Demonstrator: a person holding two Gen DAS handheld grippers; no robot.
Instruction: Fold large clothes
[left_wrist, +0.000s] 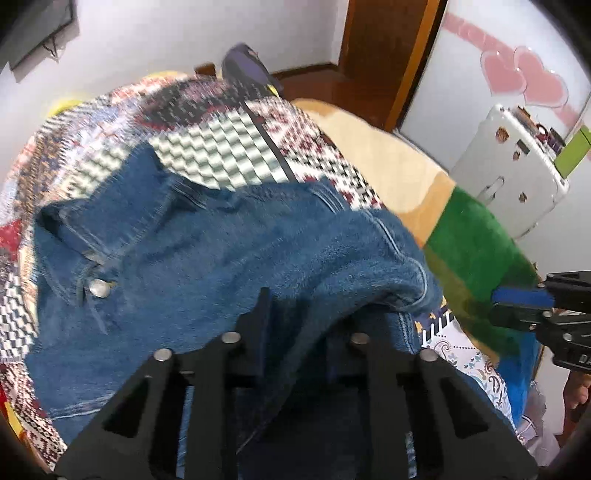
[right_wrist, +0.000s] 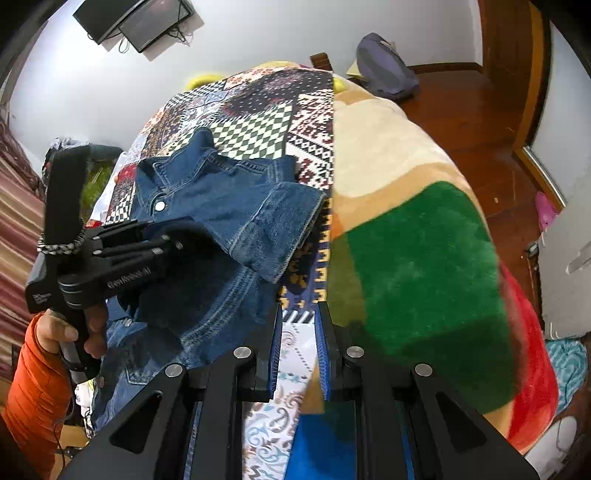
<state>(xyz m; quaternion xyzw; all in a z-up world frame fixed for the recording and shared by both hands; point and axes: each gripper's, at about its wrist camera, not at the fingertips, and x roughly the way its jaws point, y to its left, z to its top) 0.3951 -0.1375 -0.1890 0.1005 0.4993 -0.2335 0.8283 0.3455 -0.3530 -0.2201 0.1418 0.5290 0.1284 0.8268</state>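
A blue denim jacket (left_wrist: 207, 251) lies on a patchwork bedspread (left_wrist: 229, 147), collar and a metal snap button at the left. My left gripper (left_wrist: 306, 325) is shut on a fold of the denim, which drapes over its fingers. In the right wrist view the jacket (right_wrist: 229, 206) lies left of centre, one sleeve folded across it, and the left gripper (right_wrist: 177, 240) sits on the cloth. My right gripper (right_wrist: 298, 332) is open and empty, jaws apart over the bedspread edge (right_wrist: 295, 110), just right of the jacket. It shows at the right edge of the left wrist view (left_wrist: 517, 299).
A fleece blanket with cream, green and red patches (right_wrist: 417, 258) covers the bed's right side. A purple bag (right_wrist: 384, 70) lies on the wooden floor beyond. A white cabinet (left_wrist: 517, 162) stands at the right wall. A monitor (right_wrist: 136, 18) hangs on the wall.
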